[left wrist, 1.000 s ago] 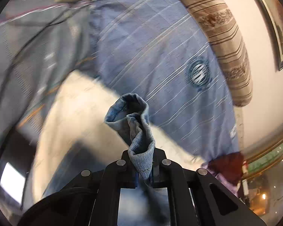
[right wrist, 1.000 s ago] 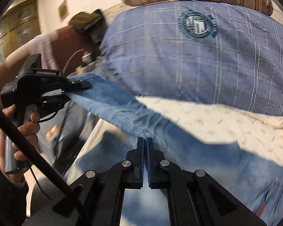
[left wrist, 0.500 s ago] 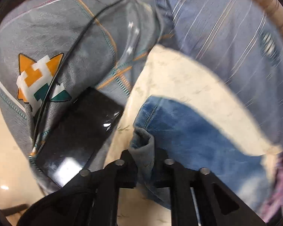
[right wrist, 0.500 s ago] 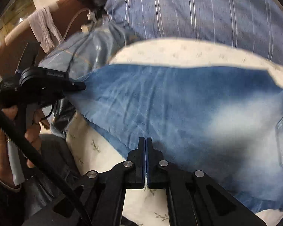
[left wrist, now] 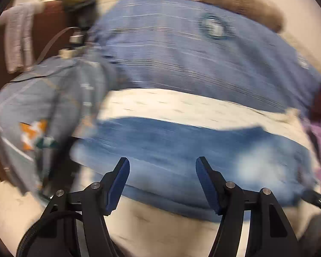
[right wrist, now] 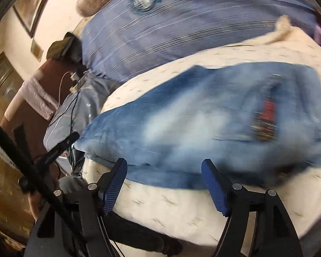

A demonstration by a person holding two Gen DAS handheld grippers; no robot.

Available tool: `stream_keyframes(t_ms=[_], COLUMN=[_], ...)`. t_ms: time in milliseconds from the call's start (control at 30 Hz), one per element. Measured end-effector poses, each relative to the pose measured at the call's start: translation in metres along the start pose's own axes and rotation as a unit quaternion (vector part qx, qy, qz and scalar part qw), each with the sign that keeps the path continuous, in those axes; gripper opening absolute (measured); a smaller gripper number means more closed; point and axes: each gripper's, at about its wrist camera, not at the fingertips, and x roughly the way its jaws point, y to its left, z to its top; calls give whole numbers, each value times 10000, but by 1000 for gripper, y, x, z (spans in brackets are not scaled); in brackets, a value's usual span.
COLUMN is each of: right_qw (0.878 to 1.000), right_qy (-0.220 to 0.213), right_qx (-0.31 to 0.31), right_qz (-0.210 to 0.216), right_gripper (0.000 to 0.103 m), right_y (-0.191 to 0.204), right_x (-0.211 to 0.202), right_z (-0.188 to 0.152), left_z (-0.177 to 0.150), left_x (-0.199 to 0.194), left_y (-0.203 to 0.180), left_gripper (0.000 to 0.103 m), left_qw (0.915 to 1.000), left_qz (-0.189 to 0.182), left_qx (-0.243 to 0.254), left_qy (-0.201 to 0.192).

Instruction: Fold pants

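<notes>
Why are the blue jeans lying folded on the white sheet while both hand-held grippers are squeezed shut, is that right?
Not quite. The jeans do lie on the white sheet, but the left hand-held gripper and right hand-held gripper are open, having just opened and holding nothing, as both wrist views show.

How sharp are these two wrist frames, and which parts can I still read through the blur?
Left wrist view: heavy sideways motion smear across the jeans and the blue striped pillow; only the left gripper, jaws apart, is crisp. Right wrist view: similar streaking, the jeans' red label unreadable; the right gripper is sharp. Fisheye bending and dark corners in both.
</notes>
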Motion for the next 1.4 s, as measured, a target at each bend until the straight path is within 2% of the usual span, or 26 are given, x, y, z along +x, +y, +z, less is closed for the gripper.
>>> stream_keyframes(t_ms=[100, 200, 333, 467, 500, 567, 633, 667, 700, 733, 767, 800, 833, 900, 1067, 1133, 1233, 1400], right_qw=[9996, 9995, 9992, 9993, 9994, 9974, 9903, 9849, 9810, 9854, 9937, 9971, 9973, 9939, 9955, 9927, 9903, 9878], right_qy=[27, -40, -175, -288, -311, 34, 114, 41, -201, -259, -184, -132, -126, -346, -746, -899, -934, -759], right_qx=[45, 254, 358, 234, 81, -476, -1059, -1372, -1385, -1015, -593, -432, -434, -468, 254, 428, 671, 980], right_qz=[-279, -183, -93, 1, -146, -534, -890, -1055, -1345, -1346, -938, -617, -579, -937, -526, -679, -777, -939], right_gripper=[74, 74, 74, 73, 71, 65, 73, 75, 75, 75, 75, 74, 74, 74, 74, 74, 74, 74], right_y=[-15, -26, -26, -5, 5, 18, 15, 14, 10, 2, -8, -13, -15, -20, -50, -61, -83, -134], right_x=[-7, -14, -24, -26, -30, -59, -105, -123, -135, -138, -139, -138, -134, -118, -88, -81, -75, -73], right_z=[-4, -9, -15, 5, 11, 1, -36, -52, -54, -49, -44, -40, -35, -22, 4, 17, 33, 48], left_z=[-7, -8, -9, -14, -14, -14, -16, -17, -18, -19, -20, -20, -20, -18, -7, -2, 3, 1], left_x=[-10, -29, -47, -49, -47, -36, -31, -27, -23, -19, -13, -11, -10, -11, -7, -5, 0, 12], left_y=[-26, -40, -48, -31, -33, -36, -39, -43, -45, -49, -54, -58, -60, -65, -83, -95, -123, -191], left_gripper=[65, 65, 65, 65, 65, 65, 65, 65, 65, 65, 65, 65, 65, 65, 65, 66, 66, 67], left_qw=[9989, 9963, 9944, 9960, 9963, 9967, 9955, 9951, 9949, 9945, 9930, 9912, 9901, 9881, 9817, 9779, 9698, 9463], left_qz=[-373, -640, -589, -648, -648, -670, -861, -901, -914, -937, -1018, -1119, -1183, -1315, -1647, -1801, -2017, -2384], left_qx=[241, 560, 872, 610, 556, 408, 334, 366, 393, 422, 491, 567, 616, 683, 829, 960, 1303, 2131], left_qy=[121, 135, 29, 53, 72, 219, 192, 154, 147, 202, 354, 431, 437, 408, 470, 453, 422, 469])
